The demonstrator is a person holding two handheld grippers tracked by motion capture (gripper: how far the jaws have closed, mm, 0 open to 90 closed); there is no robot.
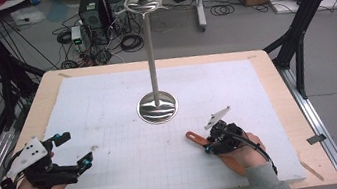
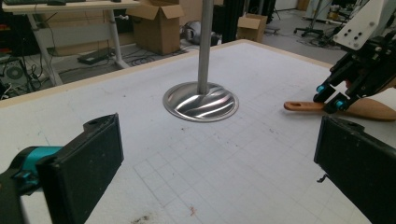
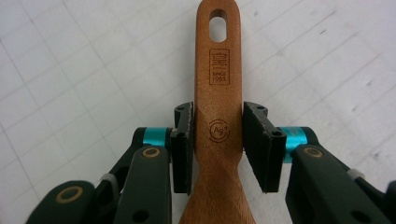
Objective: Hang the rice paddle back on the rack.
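A wooden spatula (image 1: 194,137) lies flat on the white grid mat (image 1: 107,103) at the front right, its handle end with a hanging hole pointing toward the stand. My right gripper (image 1: 208,145) is shut on it; in the right gripper view both pads press the sides of the spatula handle (image 3: 218,70) just below the stamped logo, with the right gripper (image 3: 218,140) low over the mat. My left gripper (image 1: 76,149) is held open at the front left with nothing between its jaws. From the left gripper (image 2: 219,158) I see the spatula (image 2: 303,106) and the right gripper (image 2: 332,95) farther off.
A tall metal stand with a round base (image 1: 158,107) and hook arms at its top (image 1: 142,2) rises from the mat's middle. The mat lies on a wooden table (image 1: 262,60). Cardboard boxes, cables and tripod legs are on the floor beyond.
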